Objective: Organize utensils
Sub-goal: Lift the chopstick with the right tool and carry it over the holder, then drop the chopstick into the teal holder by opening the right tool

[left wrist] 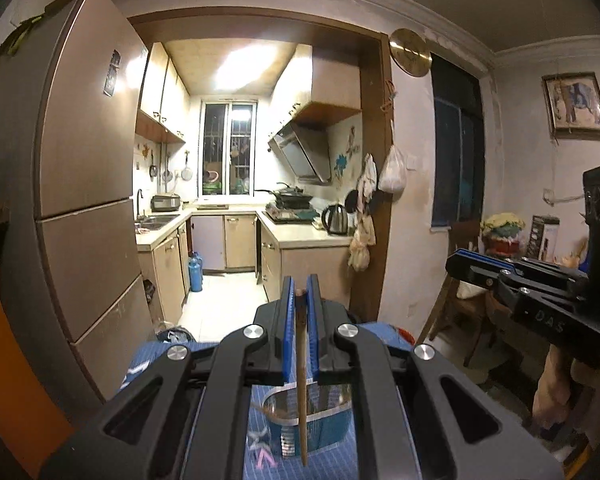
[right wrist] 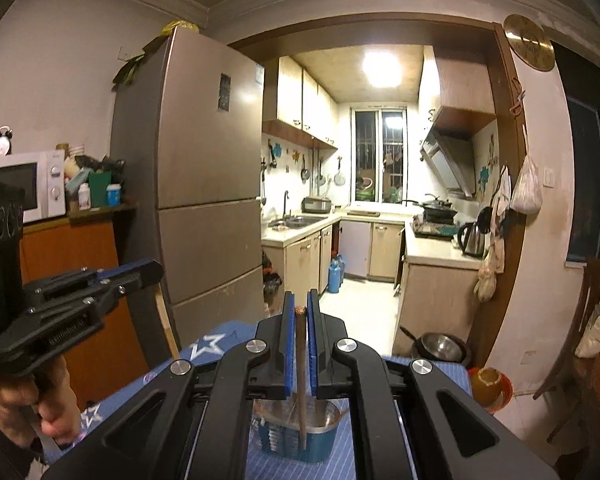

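Two grippers, left and right, each clamp a chopstick

The left gripper is held level, its blue pads closed on a thin stick. The right gripper is held alongside, likewise clamped.

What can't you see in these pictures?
- Left wrist view: the blue holder's inside and base, hidden by the left gripper.
- Right wrist view: the chopstick's lower tip, lost against the blue holder behind it.
- Both views: kitchen utensils hanging on the wall, too small.
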A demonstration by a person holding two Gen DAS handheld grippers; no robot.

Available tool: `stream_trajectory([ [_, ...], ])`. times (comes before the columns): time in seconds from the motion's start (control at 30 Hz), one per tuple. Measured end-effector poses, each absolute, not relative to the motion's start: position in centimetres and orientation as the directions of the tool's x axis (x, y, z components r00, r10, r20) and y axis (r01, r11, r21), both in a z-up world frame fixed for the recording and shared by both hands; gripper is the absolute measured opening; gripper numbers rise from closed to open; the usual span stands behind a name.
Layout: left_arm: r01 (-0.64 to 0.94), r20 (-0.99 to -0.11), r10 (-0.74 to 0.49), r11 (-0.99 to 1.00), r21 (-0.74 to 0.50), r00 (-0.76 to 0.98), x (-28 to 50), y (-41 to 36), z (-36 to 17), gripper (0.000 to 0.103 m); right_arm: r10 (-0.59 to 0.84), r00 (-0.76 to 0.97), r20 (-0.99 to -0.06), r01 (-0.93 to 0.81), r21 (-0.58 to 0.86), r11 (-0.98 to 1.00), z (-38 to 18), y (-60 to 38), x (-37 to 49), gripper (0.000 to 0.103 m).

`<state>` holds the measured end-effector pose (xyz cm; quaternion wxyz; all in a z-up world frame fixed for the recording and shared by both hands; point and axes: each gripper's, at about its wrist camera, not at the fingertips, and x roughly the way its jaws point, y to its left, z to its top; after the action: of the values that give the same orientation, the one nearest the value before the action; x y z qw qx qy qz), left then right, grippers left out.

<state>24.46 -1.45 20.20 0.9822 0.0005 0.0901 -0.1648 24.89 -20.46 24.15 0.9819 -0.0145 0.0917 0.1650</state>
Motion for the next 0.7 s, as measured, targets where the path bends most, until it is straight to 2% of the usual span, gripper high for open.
stream_trajectory([
  [0.3,0.277,-0.163,-0.279,0.960,-0.039,0.946,29.3,-3.7,20.9,0.005,0.304,0.934,-0.185,-0.309,0.007,0.951,25.2,-19.9,30.5,0.007],
  [0.7,0.248,-0.248,-0.249,0.968,-0.038,0.936,34.3,-5.0,16.0,0.005,0.309,0.910,-0.278,-0.305,0.058,0.951,18.6,-20.1,35.4,0.007],
])
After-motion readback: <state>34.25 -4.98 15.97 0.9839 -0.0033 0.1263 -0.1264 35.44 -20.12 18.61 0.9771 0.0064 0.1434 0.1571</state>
